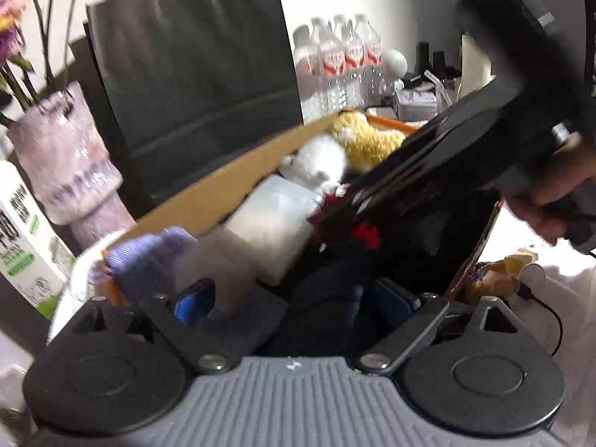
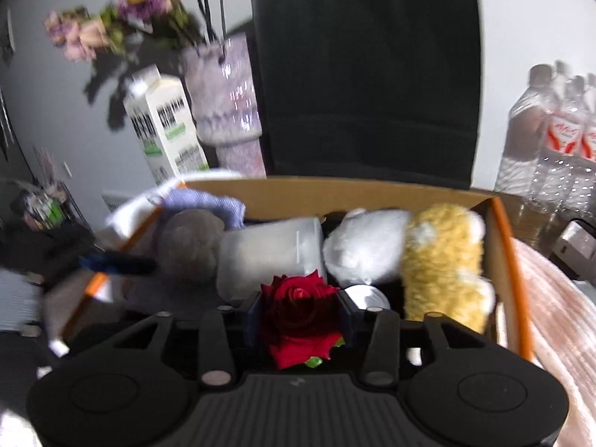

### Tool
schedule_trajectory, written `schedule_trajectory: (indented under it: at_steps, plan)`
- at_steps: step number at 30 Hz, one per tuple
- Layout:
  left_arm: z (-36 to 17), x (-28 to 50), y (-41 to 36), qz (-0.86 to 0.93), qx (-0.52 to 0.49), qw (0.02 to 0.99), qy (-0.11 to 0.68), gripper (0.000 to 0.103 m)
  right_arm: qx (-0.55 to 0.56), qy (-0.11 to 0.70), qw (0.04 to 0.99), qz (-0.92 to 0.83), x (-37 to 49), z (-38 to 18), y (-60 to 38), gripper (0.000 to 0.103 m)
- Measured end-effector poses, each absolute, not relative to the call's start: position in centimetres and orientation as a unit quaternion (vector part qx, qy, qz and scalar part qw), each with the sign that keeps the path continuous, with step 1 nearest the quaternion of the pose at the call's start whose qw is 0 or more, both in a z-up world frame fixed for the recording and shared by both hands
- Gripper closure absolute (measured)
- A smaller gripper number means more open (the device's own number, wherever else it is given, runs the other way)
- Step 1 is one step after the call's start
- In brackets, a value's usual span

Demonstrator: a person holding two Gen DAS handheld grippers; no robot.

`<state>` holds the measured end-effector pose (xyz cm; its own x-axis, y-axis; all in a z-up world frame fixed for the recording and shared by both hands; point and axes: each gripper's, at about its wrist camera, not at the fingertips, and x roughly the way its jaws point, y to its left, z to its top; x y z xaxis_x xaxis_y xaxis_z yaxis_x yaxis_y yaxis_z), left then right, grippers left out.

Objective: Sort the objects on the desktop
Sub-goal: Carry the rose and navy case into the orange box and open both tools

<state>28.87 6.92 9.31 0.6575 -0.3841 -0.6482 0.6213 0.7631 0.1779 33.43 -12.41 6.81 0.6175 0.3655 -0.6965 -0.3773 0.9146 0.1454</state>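
Red rose, velvety petals w/ a bit of green at base, sits nearest, pinched between right gripper pads, over cardboard box. Left gripper spread wide, nothing in it. Box holds frosted plastic tub, fluffy white plush, woolly yellow plush at right. Beyond: glittery vase, black paper bag.

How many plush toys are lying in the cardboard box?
2: a white plush toy mid-box, and a yellow plush toy beside it at the orange-edged end. Others may be hidden.
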Motion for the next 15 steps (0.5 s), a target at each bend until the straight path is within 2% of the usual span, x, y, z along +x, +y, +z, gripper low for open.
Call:
schedule_trajectory:
  at_steps: [3,5,8,12,14,15]
  plan:
    - [10.9,28.3,7.8,-0.274,0.180,0.898,0.294,0.007,-0.009,0.367,0.908,0.201,32.9,7.6,-12.5,0.049]
    - [12.0,28.1,8.3,-0.261,0.167,0.906,0.290,0.005,0.000,0.361,0.912,0.194,32.4,8.4,-13.2,0.032]
    - [13.4,28.3,8.7,-0.194,0.117,0.924,0.308,0.002,-0.005,0.358,0.916,0.182,31.2,9.9,-14.0,0.029]
    - [14.4,26.8,10.4,-0.061,-0.007,0.931,0.360,0.001,-0.021,0.342,0.924,0.170,27.8,11.6,-15.6,0.025]
    - [14.6,24.4,10.8,-0.027,-0.039,0.935,0.352,0.001,-0.022,0.322,0.930,0.173,25.2,11.9,-16.7,0.016]
    - [14.7,22.8,10.7,-0.027,-0.045,0.940,0.338,0.001,-0.022,0.314,0.933,0.176,23.8,12.0,-17.4,0.014]
